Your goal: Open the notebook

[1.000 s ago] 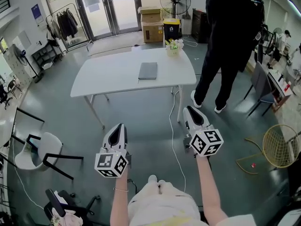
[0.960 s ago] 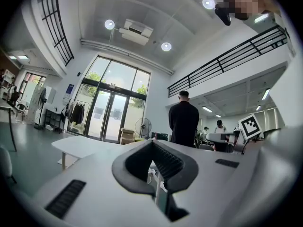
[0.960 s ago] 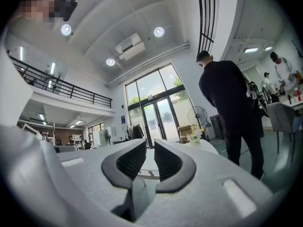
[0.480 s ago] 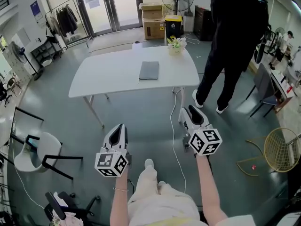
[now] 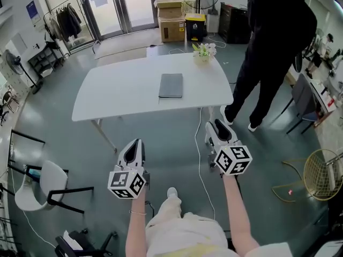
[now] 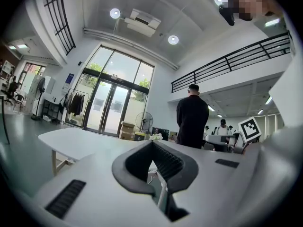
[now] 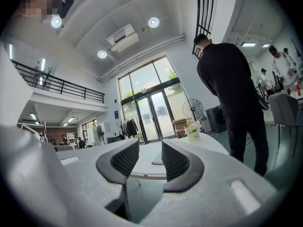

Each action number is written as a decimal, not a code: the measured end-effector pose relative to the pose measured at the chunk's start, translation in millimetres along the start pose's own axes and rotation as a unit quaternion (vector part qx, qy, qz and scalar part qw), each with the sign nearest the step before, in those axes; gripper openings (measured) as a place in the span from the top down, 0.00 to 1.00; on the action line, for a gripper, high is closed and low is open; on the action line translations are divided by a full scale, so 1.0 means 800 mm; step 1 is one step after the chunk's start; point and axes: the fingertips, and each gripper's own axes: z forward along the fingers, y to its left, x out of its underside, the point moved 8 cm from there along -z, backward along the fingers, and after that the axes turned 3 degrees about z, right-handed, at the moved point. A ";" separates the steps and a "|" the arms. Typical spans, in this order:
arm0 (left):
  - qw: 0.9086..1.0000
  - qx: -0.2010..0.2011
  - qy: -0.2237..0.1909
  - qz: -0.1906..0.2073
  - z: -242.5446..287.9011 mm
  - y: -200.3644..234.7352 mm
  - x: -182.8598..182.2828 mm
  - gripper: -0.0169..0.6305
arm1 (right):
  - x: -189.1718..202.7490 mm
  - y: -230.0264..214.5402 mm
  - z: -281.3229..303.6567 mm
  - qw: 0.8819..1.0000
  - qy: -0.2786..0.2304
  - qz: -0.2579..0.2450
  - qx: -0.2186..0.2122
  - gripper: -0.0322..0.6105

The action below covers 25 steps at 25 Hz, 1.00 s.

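Your right claw (image 5: 217,124) is opening with nothing between its jaws, and your left claw (image 5: 136,143) is closed and empty. The closed grey notebook (image 5: 171,85) lies on the white tabletop (image 5: 118,90), well ahead of both.

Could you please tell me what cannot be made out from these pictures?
The notebook: too small in the head view to show its spine side; seen only edge-on in the right gripper view.
Left gripper view: notebook unseen, probably behind the shut left gripper.
The standing person: head cut off by head view's top edge.
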 end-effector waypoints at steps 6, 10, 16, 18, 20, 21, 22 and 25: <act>1.000 0.012 0.014 -0.008 0.069 0.047 0.003 0.98 | 0.011 -0.018 0.070 1.000 0.004 0.016 0.026 0.75; 1.000 0.019 0.019 -0.014 0.110 0.079 0.005 0.98 | 0.019 -0.027 0.115 0.999 0.009 0.021 0.037 0.75; 0.998 0.041 0.028 -0.024 0.160 0.116 0.012 0.97 | 0.031 -0.034 0.173 0.998 0.019 0.028 0.044 0.75; 0.998 0.046 0.035 -0.025 0.175 0.124 0.014 0.97 | 0.033 -0.038 0.191 0.998 0.023 0.031 0.045 0.75; 0.998 0.047 0.041 -0.027 0.188 0.134 0.016 0.98 | 0.034 -0.040 0.208 0.998 0.028 0.032 0.047 0.75; 0.998 0.047 0.044 -0.028 0.194 0.138 0.017 0.98 | 0.036 -0.041 0.215 0.998 0.031 0.033 0.048 0.75; 0.997 0.046 0.048 -0.030 0.199 0.142 0.019 0.97 | 0.038 -0.042 0.221 0.998 0.034 0.034 0.049 0.75; 0.997 0.046 0.058 -0.037 0.215 0.151 0.027 0.97 | 0.043 -0.049 0.239 0.997 0.042 0.038 0.052 0.75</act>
